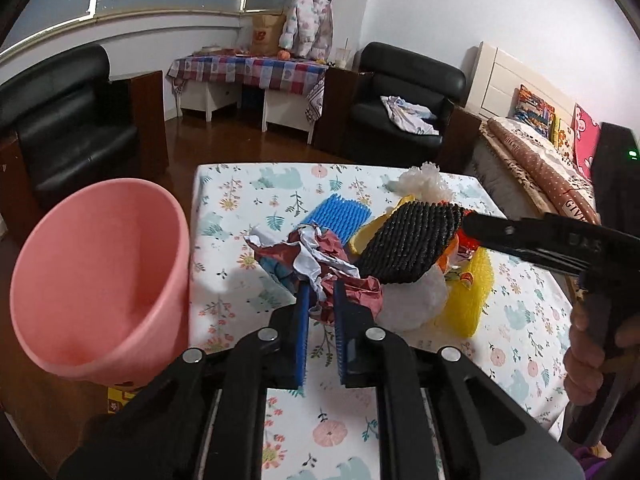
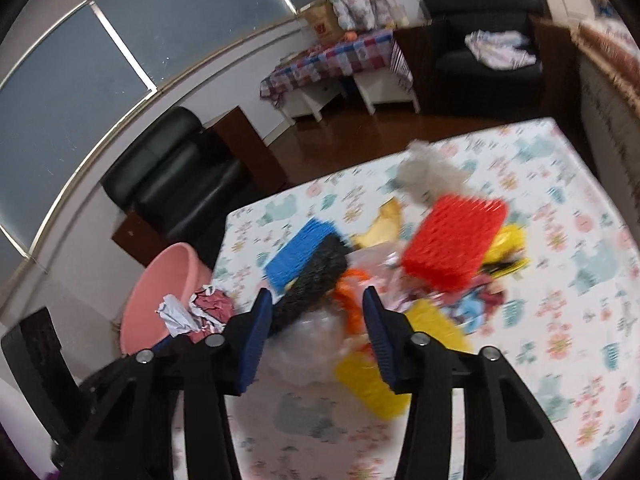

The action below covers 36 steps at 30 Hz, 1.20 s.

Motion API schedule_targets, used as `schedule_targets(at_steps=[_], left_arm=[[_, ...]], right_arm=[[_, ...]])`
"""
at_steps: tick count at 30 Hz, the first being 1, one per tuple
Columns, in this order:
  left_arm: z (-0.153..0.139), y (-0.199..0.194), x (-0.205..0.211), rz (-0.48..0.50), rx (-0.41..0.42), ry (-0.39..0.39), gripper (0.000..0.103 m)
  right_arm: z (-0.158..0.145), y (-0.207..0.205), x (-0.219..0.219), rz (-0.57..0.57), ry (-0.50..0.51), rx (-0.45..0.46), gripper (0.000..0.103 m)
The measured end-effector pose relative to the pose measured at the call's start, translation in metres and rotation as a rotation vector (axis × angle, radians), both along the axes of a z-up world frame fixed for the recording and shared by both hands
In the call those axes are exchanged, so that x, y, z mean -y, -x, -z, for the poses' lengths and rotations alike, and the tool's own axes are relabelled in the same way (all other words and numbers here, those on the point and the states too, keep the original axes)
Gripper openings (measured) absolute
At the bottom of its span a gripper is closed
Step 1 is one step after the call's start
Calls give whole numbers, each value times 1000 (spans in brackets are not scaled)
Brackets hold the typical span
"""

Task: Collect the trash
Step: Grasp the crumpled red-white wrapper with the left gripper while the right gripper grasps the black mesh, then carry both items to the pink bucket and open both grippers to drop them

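The left gripper point(image 1: 320, 300) was clenched on a crumpled red-and-white wrapper point(image 1: 320, 256) beside the pink bin point(image 1: 100, 280), presumably for dropping in, while the right gripper point(image 2: 316, 316) straddled clear plastic point(image 2: 312, 340), unclamped.

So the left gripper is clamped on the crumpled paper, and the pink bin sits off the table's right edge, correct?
Not quite. The left gripper is clamped on the crumpled paper, but the pink bin sits off the table's left edge, not the right. The left wrist view shows this; the right wrist view also has it left of the table.
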<state>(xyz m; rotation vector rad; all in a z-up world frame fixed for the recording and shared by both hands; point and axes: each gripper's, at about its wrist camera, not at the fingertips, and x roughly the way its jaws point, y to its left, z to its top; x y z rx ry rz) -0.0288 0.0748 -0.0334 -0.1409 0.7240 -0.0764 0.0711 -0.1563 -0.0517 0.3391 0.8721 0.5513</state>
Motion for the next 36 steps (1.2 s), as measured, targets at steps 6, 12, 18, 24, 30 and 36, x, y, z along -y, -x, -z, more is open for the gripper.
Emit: schedule_targets(at_steps=[6, 12, 18, 24, 30, 36], left_arm=[[-6, 9, -7, -1, 19, 6, 11], [-14, 18, -18, -28, 46, 13, 11], [-25, 25, -38, -75, 87, 7, 11], [-44, 36, -73, -189, 149, -46, 11], [-42, 43, -109, -302, 128, -70, 11], [-30, 48, -128, -356, 82, -86, 11]], right_arm=[[10, -8, -21, -4, -17, -57, 33], [16, -18, -28, 21, -14, -77, 9], [-6, 0, -34, 1, 4, 35, 8], [-44, 12, -54, -77, -25, 140, 8], [-57, 22, -112, -201, -18, 174, 8], [-62, 34, -167, -296, -10, 211, 8]])
